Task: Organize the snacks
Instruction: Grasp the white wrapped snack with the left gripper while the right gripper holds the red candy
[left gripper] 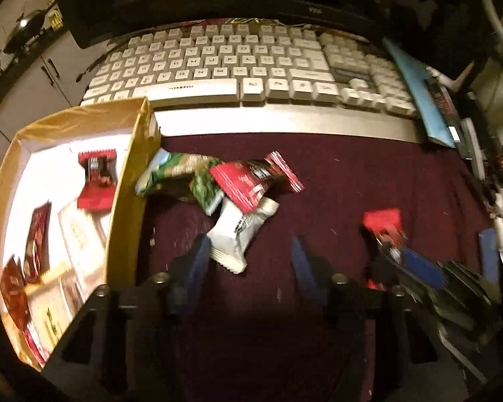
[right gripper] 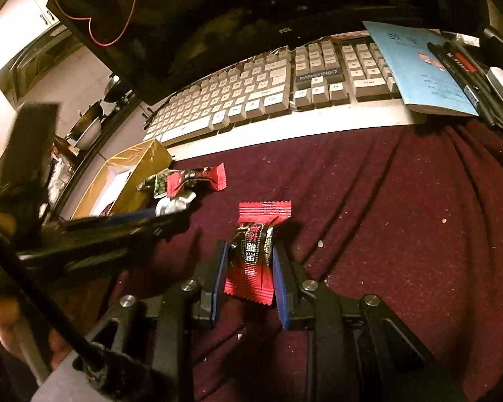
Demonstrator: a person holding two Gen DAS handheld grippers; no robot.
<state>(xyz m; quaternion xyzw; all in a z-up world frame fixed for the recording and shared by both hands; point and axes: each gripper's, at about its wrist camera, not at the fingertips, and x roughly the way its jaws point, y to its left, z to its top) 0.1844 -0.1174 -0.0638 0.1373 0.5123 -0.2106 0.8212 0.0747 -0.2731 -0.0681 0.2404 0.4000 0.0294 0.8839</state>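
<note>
In the left wrist view my left gripper (left gripper: 248,239) hangs open over the maroon cloth (left gripper: 352,174). The lower end of a white snack packet (left gripper: 238,231) lies between its blue fingers, beside the left one, and the pads do not press it. Above that packet lie a red packet (left gripper: 255,177) and a green packet (left gripper: 181,171), against the wall of a gold box (left gripper: 130,181). Several snacks lie inside the box. My right gripper (right gripper: 249,248) is shut on a red packet (right gripper: 258,251) just above the cloth. That red packet (left gripper: 382,221) also shows at the right.
A white keyboard (left gripper: 218,67) lies across the back, under a dark monitor. A blue booklet (right gripper: 419,67) with pens (right gripper: 462,70) on it rests on the keyboard's right end. The left gripper's arm (right gripper: 117,227) crosses the right wrist view. A hand (right gripper: 3,328) shows at the lower left.
</note>
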